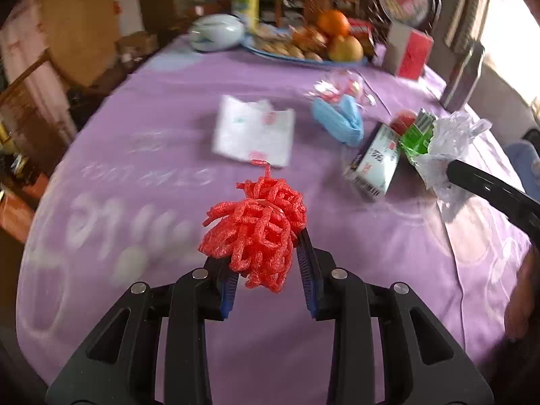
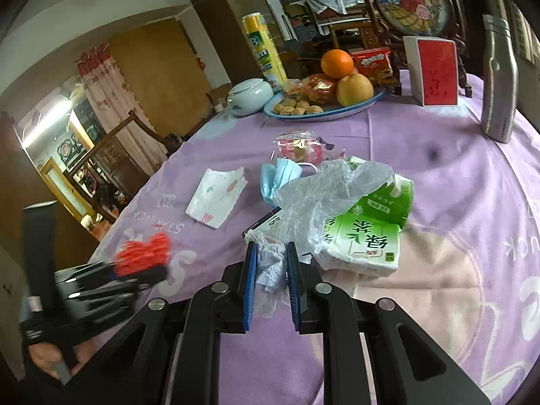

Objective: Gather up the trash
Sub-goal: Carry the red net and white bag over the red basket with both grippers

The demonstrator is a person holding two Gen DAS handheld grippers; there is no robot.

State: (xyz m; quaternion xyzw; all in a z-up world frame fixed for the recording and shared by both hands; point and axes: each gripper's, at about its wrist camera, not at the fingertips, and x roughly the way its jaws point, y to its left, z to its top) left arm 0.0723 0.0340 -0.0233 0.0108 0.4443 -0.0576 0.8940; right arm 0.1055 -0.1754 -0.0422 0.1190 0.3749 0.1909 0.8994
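Bulging between the left tool's pads, apparently gripped, sits red foam netting.

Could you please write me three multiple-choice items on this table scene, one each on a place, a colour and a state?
1. Where does the blue face mask lie?
A. on the fruit plate
B. on the purple tablecloth beside the white napkin
C. on the floor

2. What colour is the foam net in the left gripper?
A. red
B. yellow
C. black

3. What is the right gripper doing?
A. hanging open and empty
B. pinching the clear plastic bag
C. gripping the orange

Key: 1 B, the mask rests on the cloth right of the napkin; 2 A, the net is bright red; 3 B, crumpled plastic sits between its pads.
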